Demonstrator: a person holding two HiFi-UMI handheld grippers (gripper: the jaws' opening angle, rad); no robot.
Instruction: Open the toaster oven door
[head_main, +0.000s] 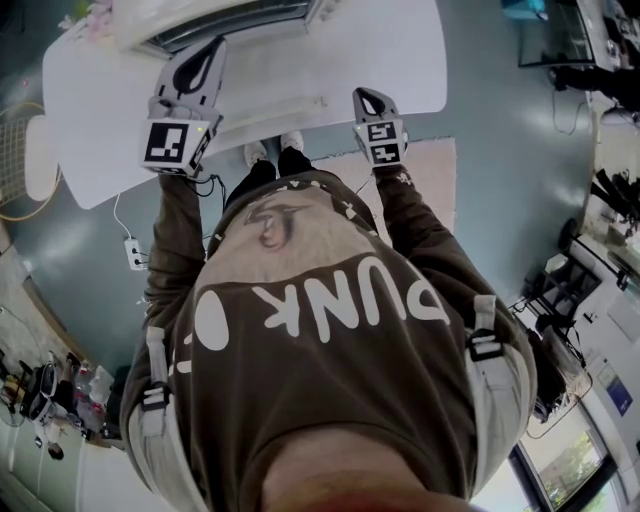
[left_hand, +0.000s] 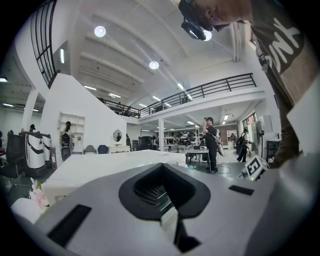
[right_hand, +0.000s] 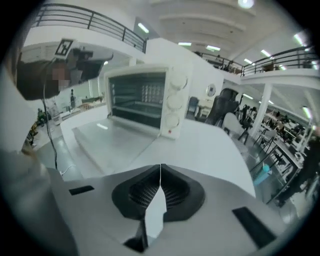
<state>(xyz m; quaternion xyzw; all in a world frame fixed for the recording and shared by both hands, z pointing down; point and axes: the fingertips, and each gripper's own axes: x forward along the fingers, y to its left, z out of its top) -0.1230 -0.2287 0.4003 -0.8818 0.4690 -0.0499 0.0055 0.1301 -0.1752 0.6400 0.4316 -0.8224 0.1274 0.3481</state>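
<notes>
The white toaster oven (right_hand: 150, 97) stands on the white table (right_hand: 210, 145) ahead of my right gripper (right_hand: 160, 167). Its door (right_hand: 112, 140) appears to lie folded down flat toward me, and the racks inside show. Three round knobs (right_hand: 175, 102) run down its right side. In the head view the oven (head_main: 225, 22) is at the table's far edge. My left gripper (head_main: 213, 45) hovers close before it and my right gripper (head_main: 362, 94) sits further back to the right. Both stand shut with nothing in them. The left gripper (left_hand: 162, 166) faces the room, not the oven.
The table's near edge (head_main: 250, 150) lies just in front of the person's feet. A power strip and cable (head_main: 133, 252) lie on the floor at the left. Desks, chairs and people fill the hall beyond (left_hand: 210, 142). A rug (head_main: 430, 180) lies under the right side.
</notes>
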